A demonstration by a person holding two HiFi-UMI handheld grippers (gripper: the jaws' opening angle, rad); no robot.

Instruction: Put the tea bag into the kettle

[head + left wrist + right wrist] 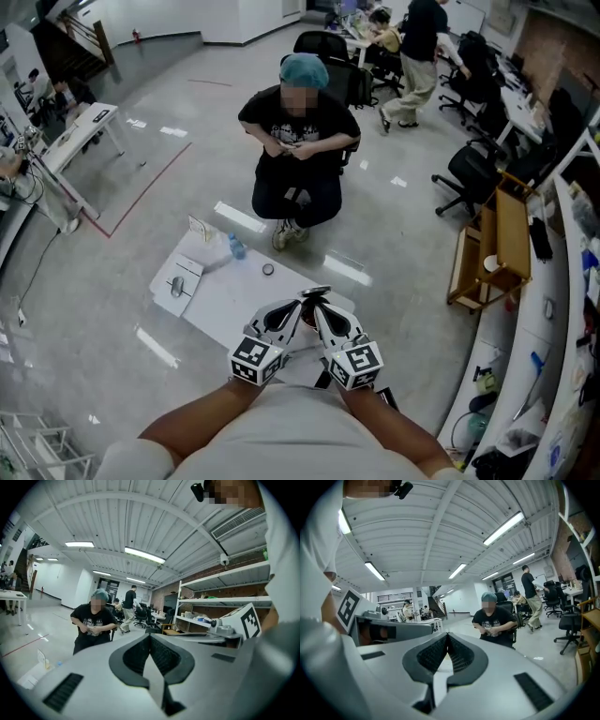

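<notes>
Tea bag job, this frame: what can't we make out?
- Tea bag: none clear in any view; in the head view the left gripper and right gripper meet tip to tip over that spot.
- Kettle: not identifiable; grippers hide the table's near end.
- Small round object on the table: too small, head view.
- Gripper views: table below frame.

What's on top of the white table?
On the white table lie a small bottle, a little ring and a grey gadget. The closed left gripper and right gripper cover its near end, so anything there is hidden.
</notes>
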